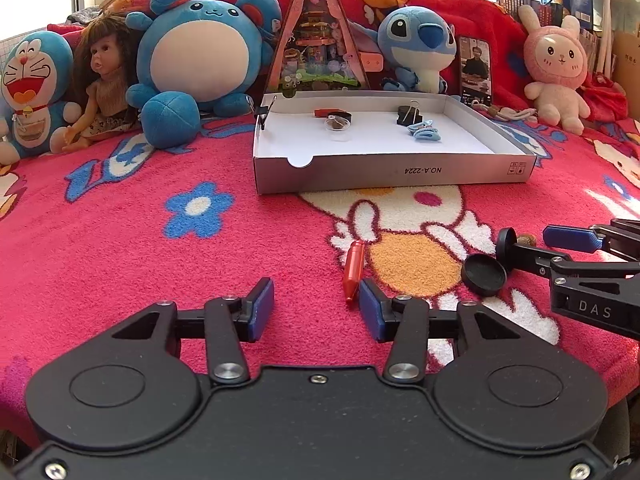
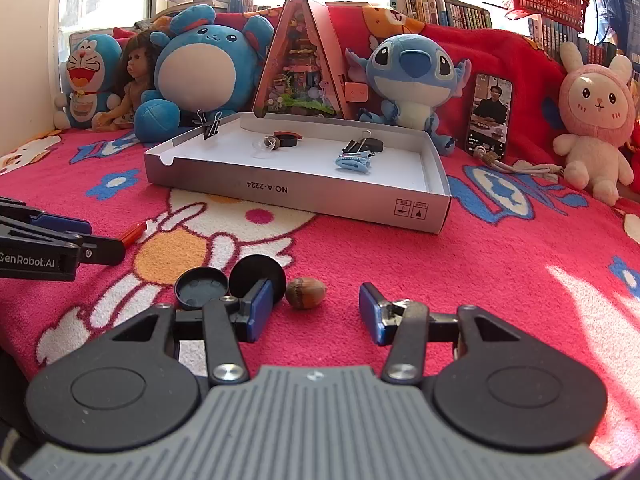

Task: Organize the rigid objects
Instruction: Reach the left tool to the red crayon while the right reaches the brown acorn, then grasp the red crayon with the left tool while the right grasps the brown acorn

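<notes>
My left gripper (image 1: 316, 308) stands open over the pink blanket with nothing between its fingers. A red crayon-like stick (image 1: 354, 270) lies just ahead of its right fingertip. My right gripper (image 2: 316, 308) is open too. A brown hazelnut (image 2: 305, 292) sits on the blanket between its fingers, nearer the left pad, and neither pad presses on it. Two black round lids (image 2: 202, 282) (image 2: 257, 276) lie just left of that pad, one flat and one tilted up. A shallow white cardboard box (image 1: 396, 170) farther back holds binder clips, a blue clip (image 1: 425, 131) and small dark pieces.
Plush toys, a doll, a triangular display box (image 1: 316, 40) and a propped phone (image 2: 490, 114) line the back behind the box. A binder clip (image 2: 210, 124) grips the box's left wall. In the right wrist view the left gripper (image 2: 92, 236) reaches in from the left.
</notes>
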